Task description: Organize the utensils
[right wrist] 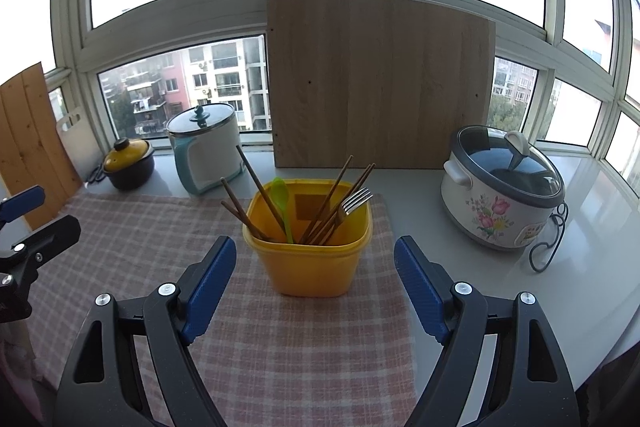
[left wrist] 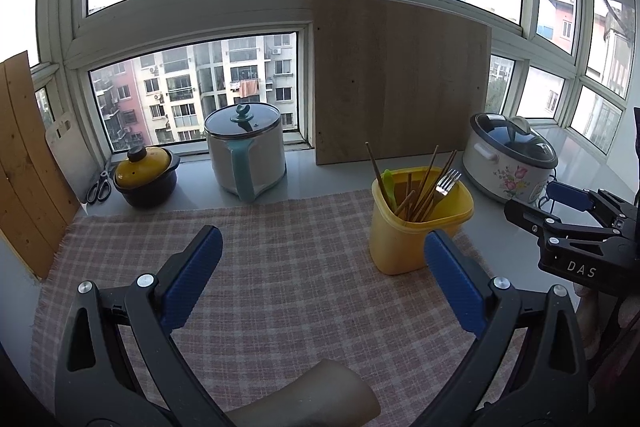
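Observation:
A yellow plastic holder [right wrist: 310, 263] stands on a pink checked cloth [right wrist: 132, 227]. It holds several brown chopsticks [right wrist: 258, 195], a green spoon [right wrist: 281, 201] and a metal fork [right wrist: 352, 205]. My right gripper [right wrist: 314, 279] is open and empty, its blue pads either side of the holder's near face, short of it. My left gripper [left wrist: 322, 263] is open and empty above the cloth [left wrist: 280, 247], left of the holder [left wrist: 416, 223]. The fork [left wrist: 446, 183] and chopsticks [left wrist: 424, 183] show there too. The right gripper [left wrist: 576, 211] appears at the right edge.
Along the window sill stand a yellow-lidded black pot [left wrist: 146, 177], a white and teal kettle pot [left wrist: 246, 151], a leaning wooden board [left wrist: 400, 83] and a floral rice cooker [right wrist: 504, 191] with its cord. Scissors [left wrist: 100, 187] and wooden slats [left wrist: 28, 155] are at the left.

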A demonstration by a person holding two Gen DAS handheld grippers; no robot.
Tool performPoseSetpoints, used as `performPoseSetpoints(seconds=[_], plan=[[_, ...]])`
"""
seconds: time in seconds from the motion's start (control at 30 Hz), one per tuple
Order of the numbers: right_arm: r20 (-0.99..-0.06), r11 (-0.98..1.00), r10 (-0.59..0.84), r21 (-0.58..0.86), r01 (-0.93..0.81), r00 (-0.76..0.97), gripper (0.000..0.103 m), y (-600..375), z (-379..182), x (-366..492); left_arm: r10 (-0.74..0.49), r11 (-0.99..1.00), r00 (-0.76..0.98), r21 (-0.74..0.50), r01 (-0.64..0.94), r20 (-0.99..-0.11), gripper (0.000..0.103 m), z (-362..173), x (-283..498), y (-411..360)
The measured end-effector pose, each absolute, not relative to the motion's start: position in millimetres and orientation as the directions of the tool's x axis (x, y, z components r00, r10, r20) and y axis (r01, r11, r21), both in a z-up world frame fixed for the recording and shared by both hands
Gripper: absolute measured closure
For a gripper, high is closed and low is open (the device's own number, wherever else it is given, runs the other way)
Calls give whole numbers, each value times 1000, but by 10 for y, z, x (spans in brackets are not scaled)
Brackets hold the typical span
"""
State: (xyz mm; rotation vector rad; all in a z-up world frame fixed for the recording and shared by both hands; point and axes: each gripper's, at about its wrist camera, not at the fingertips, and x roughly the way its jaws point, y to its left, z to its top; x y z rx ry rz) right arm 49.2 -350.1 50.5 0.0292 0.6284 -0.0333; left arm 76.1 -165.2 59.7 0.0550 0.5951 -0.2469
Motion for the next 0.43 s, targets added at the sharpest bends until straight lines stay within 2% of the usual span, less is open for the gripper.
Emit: performPoseSetpoints(seconds=[0.43], plan=[[-605, 998, -32, 16, 53, 796, 22, -3507, 443, 524, -219, 967, 807, -14, 254, -548, 1, 552, 751, -1656]])
